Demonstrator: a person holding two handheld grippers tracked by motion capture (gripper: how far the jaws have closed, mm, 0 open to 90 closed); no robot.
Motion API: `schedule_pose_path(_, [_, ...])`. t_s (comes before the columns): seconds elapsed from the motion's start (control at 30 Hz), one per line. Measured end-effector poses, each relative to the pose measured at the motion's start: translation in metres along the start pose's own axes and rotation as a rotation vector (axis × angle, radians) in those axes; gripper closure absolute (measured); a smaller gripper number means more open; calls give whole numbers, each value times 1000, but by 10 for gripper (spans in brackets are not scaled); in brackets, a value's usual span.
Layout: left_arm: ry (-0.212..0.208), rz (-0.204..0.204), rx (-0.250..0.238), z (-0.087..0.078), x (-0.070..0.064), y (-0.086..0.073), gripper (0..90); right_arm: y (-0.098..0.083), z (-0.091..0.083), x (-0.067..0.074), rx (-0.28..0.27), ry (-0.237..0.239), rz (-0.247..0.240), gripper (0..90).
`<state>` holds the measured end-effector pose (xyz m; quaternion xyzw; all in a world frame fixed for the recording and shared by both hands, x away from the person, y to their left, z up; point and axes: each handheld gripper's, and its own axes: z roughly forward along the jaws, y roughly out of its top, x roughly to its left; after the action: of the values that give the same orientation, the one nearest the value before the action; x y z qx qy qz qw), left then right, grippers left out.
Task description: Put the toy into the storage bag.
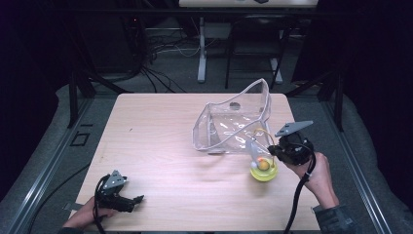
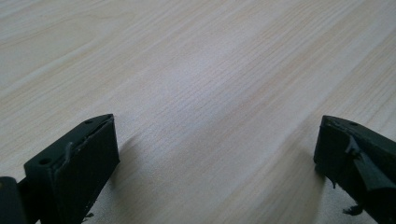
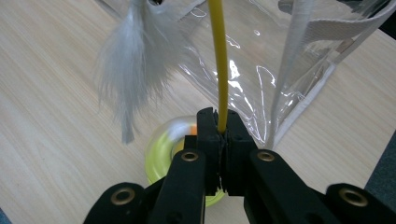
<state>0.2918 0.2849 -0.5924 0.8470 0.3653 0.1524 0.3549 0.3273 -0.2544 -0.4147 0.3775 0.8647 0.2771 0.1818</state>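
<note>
- High view: your right gripper (image 1: 273,152) sits at the table's (image 1: 160,141) right side, just in front of the clear bag (image 1: 234,122), with your right hand (image 1: 319,178) behind it.
- Its jaws are clamped on a thin yellow rod (image 1: 263,132) that arcs up from a yellow-green round toy (image 1: 263,170).
- The toy lies just left of the gripper and just in front of the bag's near right corner; an orange ball (image 1: 263,164) shows inside it. Whether it rests on the table or hangs just off it, you cannot tell.
- A white feather (image 1: 253,148) hangs beside the rod, above the toy.
- The bag stands open on the table's far right part, its far wall raised and its mouth facing up.
- Right gripper view: the rod (image 3: 219,65) runs straight up from between your closed pads (image 3: 208,126), the feather (image 3: 128,70) hangs to its left, and the toy (image 3: 161,149) lies below the jaws, with the bag (image 3: 280,60) behind.
- Your left gripper (image 1: 138,199) rests low at the near left corner, well apart from the toy, with your left hand (image 1: 85,214) on it.
- Left gripper view: its jaws stand wide apart over bare wood (image 2: 196,79), with nothing between them.
</note>
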Motion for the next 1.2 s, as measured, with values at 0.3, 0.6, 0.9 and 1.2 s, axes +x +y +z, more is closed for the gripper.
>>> schedule_pose_path(0.3, [0, 0, 0, 0, 0, 0, 0, 0, -7, -12, 12, -26, 19, 882])
schedule_pose_path(0.6, [0, -1, -1, 0, 0, 0, 0, 6, -14, -27, 51, -55, 25, 882])
schedule_pose_path(0.9, [0, -1, 0, 0, 0, 0, 0, 16, -25, -44, 101, -80, 34, 882])
schedule_pose_path(1.2, [0, -1, 0, 0, 0, 0, 0, 29, -29, -57, 161, -89, 25, 881])
